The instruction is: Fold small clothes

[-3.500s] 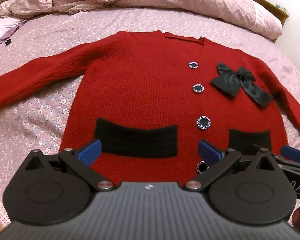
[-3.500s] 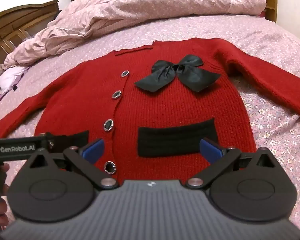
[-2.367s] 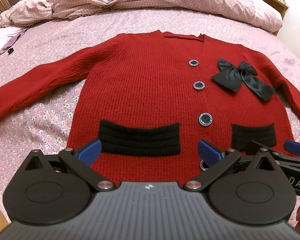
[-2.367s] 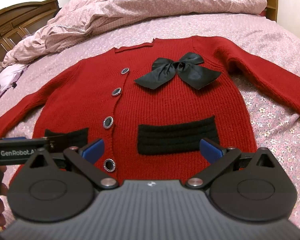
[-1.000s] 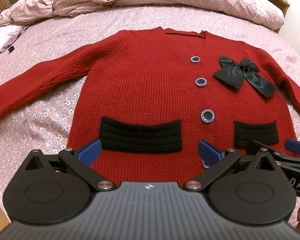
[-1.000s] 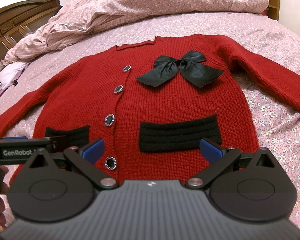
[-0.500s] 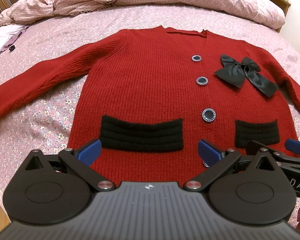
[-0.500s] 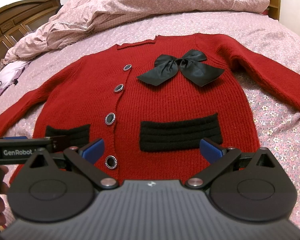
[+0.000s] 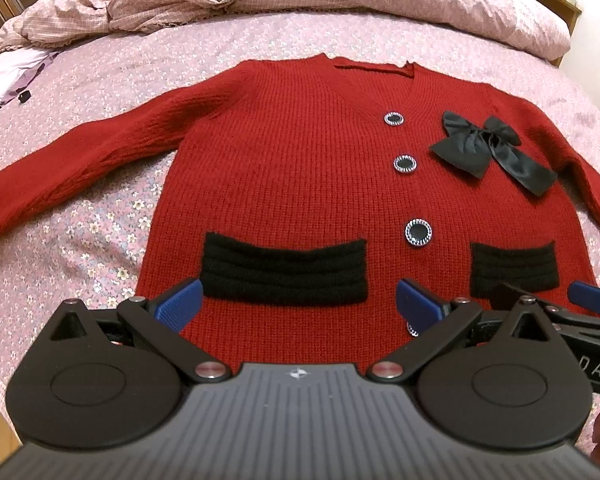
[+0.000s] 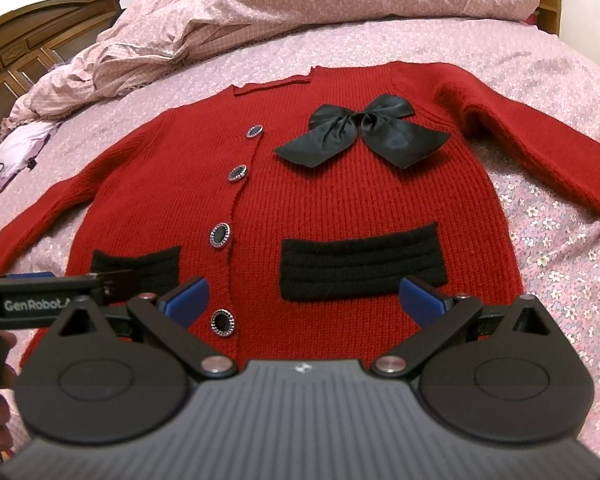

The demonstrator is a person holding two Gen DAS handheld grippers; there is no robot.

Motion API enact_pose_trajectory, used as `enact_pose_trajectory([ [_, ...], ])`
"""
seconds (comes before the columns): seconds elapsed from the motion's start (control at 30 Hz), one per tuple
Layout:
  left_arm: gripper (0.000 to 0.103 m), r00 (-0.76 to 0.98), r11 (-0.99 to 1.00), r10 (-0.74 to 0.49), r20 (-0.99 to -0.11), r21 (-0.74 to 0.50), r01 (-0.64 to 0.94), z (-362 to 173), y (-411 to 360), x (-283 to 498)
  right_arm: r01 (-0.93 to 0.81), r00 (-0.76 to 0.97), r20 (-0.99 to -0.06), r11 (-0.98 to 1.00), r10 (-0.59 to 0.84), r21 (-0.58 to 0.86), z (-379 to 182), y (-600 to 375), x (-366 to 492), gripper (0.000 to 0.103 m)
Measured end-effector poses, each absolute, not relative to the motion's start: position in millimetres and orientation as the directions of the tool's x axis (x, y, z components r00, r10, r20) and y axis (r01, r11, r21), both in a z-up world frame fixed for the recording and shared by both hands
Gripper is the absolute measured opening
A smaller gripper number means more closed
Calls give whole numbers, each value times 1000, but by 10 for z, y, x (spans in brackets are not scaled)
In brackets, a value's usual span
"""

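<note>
Now we hold our left gripper [image 9: 298, 306] and right gripper [image 10: 304, 298] spread wide and empty above the hem of the red cardigan [image 9: 300, 176], lying flat and buttoned on the bed [image 9: 100, 232] ahead of both. Folding seems unstarted; next we likely reach outward for a sleeve [image 10: 540, 152].

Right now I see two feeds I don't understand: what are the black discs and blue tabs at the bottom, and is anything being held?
Each feed comes from a camera on a handheld claw, looking forward along its blue fingers. The left claw and right claw are both open and hold nothing. A red cardigan lies flat, buttoned, sleeves spread, on a pink floral bedsheet. It has a black bow and black pocket trims. The right claw also shows at the left feed's right edge.
</note>
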State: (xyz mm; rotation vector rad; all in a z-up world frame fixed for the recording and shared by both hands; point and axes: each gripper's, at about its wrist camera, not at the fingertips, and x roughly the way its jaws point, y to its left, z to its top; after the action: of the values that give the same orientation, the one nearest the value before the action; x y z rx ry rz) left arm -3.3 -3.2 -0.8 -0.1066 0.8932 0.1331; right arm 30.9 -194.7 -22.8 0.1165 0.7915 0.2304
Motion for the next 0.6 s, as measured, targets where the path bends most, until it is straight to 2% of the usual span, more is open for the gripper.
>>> enact_pose_trajectory([
  [0.6, 103, 601, 996, 55, -798, -1, -93, 101, -77, 364, -78, 709, -674, 973, 207, 216, -124, -2329, 536, 103],
])
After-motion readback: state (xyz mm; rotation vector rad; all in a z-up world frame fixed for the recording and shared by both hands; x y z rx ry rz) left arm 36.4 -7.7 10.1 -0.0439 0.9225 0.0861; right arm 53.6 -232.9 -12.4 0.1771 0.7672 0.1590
